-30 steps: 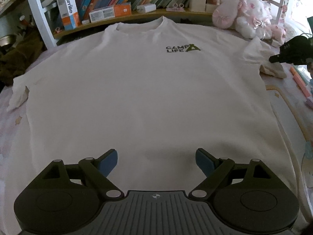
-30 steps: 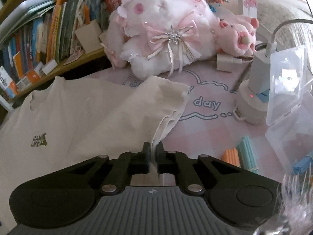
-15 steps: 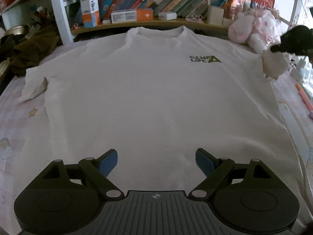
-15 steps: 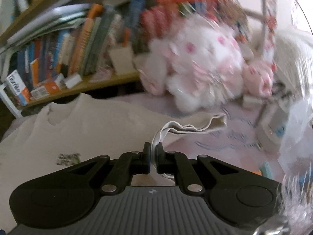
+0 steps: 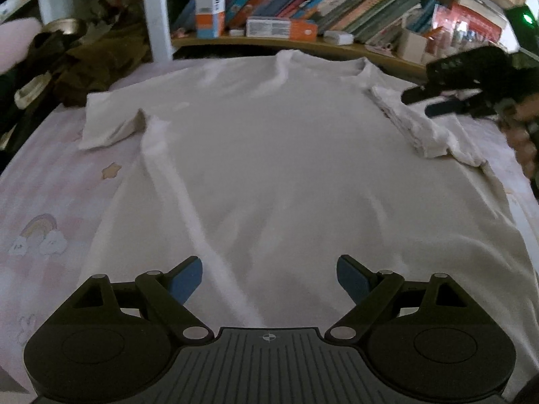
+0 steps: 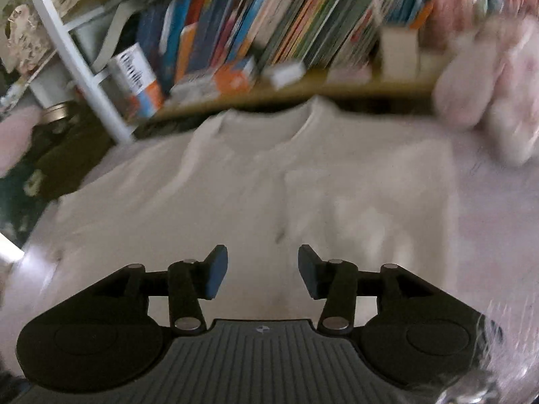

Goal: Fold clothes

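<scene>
A big white T-shirt (image 5: 269, 168) lies flat on a pink surface (image 5: 50, 202) with its neck at the far end, next to a shelf of books (image 5: 337, 3). The left gripper (image 5: 268, 277) hangs over the near end of the shirt. Its two blue fingers (image 5: 183, 279) are wide apart and hold nothing. The shirt's left sleeve (image 5: 107, 124) sticks out flat to the left side. The right sleeve (image 5: 414, 124) is folded in on top of the shirt and lies bunched up near the right shoulder. The right gripper (image 5: 424, 102) shows at the far right of the left camera's view, just above that folded sleeve. In that view I cannot tell if it touches the cloth. In its own camera view, which is blurry, the right gripper (image 6: 262, 271) has its blue fingers (image 6: 215, 271) apart, with only the shirt (image 6: 235, 202) showing below the gap, so it holds nothing. A long soft crease (image 5: 188, 202) runs down the left part of the shirt toward the near end. The pink surface has a little rainbow picture (image 5: 38, 232) and a star (image 5: 111, 171) on it, to the left of the shirt. A pile of dark brown cloth (image 5: 94, 57) sits at the far left. An orange and white box (image 5: 210, 6) stands on the shelf beside a white post (image 5: 156, 13). Something fluffy and pink (image 6: 488, 101) shows at the far right in the right camera view, but it is too blurry to say more.
</scene>
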Available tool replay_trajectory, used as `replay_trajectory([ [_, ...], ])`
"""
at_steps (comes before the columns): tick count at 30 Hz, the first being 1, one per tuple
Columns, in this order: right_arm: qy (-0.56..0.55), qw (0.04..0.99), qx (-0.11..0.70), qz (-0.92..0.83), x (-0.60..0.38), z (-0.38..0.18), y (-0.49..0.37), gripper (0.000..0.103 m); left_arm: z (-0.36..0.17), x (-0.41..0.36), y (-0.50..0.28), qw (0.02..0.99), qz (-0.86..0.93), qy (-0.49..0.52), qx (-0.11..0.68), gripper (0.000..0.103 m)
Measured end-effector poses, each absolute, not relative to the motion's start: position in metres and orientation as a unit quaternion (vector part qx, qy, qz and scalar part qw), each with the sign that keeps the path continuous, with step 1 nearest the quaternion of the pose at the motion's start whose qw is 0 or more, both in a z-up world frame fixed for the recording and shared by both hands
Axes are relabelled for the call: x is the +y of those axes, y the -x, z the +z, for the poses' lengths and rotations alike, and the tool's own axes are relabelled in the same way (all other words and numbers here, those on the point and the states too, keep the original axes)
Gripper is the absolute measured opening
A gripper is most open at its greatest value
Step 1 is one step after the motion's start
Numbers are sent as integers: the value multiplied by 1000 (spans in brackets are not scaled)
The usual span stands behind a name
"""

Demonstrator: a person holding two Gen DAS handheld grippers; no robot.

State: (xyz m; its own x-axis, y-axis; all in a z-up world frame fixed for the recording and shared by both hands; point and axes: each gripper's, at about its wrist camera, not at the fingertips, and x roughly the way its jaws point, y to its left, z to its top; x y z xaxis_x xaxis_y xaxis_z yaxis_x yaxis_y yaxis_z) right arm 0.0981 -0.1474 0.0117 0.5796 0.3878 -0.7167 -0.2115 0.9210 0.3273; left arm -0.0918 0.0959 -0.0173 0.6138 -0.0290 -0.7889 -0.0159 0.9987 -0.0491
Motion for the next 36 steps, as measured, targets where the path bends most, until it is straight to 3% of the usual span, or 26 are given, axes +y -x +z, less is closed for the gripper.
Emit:
replay_trajectory([
  [13,-15,883,439,165,-179,8,-35,46,-23,99,87,899,-23,50,434,89],
  [21,144,888,390,198,-136,-7,-47,43,-17,88,89,904,-27,43,425,89],
  [24,198,871,401,206,-124,-20,-56,38,-16,87,92,905,-21,43,422,89],
  [26,192,866,415,201,-125,-25,-63,23,-15,87,94,905,-16,46,422,89],
  [29,124,878,422,188,-139,-20,-71,9,-12,89,97,907,-6,49,419,89],
  [33,28,888,427,168,-155,-11,-74,12,-13,89,99,905,0,56,421,89],
  [36,10,874,453,177,-155,-17,-78,36,-12,83,97,906,-9,48,420,89],
])
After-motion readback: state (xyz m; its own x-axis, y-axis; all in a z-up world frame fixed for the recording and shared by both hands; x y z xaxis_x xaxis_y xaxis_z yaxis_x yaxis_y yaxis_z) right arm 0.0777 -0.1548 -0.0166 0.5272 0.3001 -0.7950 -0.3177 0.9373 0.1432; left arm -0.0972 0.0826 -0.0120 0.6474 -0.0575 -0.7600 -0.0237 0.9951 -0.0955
